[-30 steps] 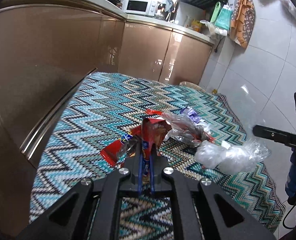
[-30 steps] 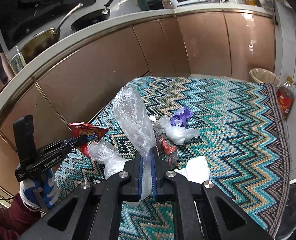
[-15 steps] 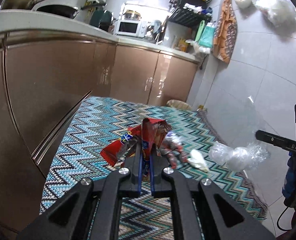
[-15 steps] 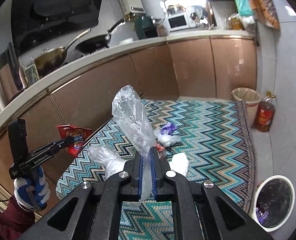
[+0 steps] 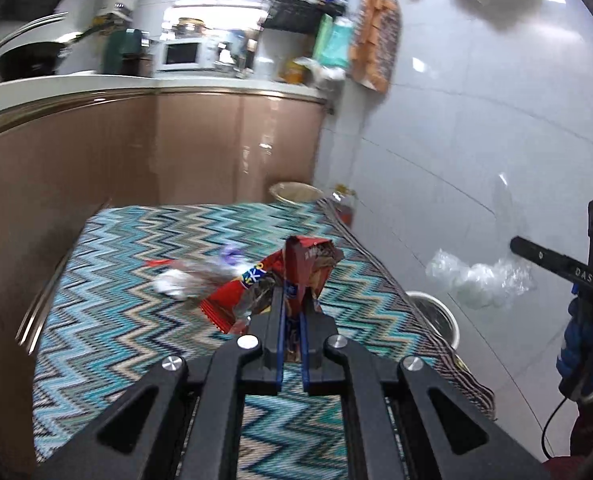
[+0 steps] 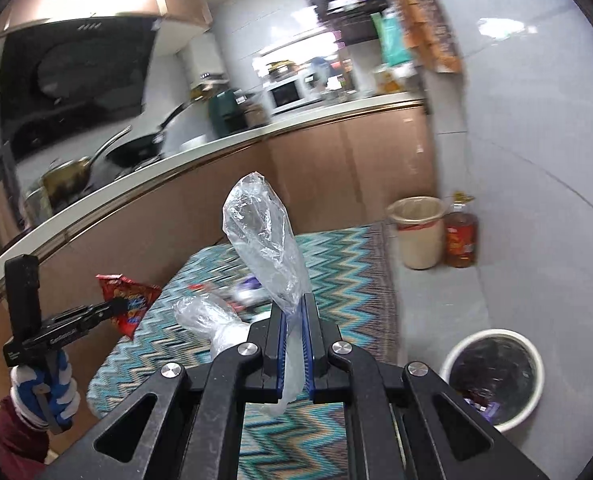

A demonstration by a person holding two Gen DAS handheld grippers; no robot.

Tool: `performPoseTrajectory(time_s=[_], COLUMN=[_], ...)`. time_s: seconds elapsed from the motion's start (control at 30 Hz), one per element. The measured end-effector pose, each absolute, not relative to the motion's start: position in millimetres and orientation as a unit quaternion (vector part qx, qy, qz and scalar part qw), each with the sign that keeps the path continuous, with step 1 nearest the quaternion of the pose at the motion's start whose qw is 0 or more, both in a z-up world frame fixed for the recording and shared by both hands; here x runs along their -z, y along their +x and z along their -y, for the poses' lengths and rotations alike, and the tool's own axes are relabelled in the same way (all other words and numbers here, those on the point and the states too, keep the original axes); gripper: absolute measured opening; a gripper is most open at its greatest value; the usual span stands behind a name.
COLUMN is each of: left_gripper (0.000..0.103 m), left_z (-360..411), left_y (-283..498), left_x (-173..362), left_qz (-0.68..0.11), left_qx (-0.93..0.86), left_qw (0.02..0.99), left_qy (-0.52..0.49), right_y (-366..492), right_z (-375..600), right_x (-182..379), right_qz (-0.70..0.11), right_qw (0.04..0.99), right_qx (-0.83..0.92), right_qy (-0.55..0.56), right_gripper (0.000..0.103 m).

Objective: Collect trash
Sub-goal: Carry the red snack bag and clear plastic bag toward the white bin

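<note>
Kitchen rug (image 6: pixel 348 264): left gripper (image 5: pixel 292 300) clamps wrapper (image 5: pixel 296 272), right gripper (image 6: pixel 294 308) clamps bag (image 6: pixel 264 232); carry both over bin (image 6: pixel 496 376) before releasing.

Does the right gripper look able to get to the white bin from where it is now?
Probably yes. The white bin stands open on bare floor low to the right of the right gripper, and nothing shows between them. The gripper is shut on a clear plastic bag, which hangs free.
</note>
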State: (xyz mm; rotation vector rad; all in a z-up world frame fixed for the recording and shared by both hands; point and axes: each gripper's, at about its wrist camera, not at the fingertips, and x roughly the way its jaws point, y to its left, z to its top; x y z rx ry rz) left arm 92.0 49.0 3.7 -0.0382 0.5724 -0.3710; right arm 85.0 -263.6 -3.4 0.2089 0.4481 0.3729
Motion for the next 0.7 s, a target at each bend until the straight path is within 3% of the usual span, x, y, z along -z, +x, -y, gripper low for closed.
performPoseTrajectory(time_s=[0.33, 0.7], left_gripper=[0.005, 0.005], left_z=[92, 269], left_y=[143, 220], left_x=[12, 73], left_qz=[-0.329, -0.387], left_qx=[0.287, 0.360], left_qw=[0.898, 0.840], left_qy=[0.053, 0.126], right_y=[88, 150], right_z=[373, 451], right_x=[49, 105], right_qz=[-0.232, -0.291], right_qw=[0.958, 0.942], right_qx=[-0.063, 0.033], right_qy=[0.155, 0.161], right_gripper=[0.007, 0.007])
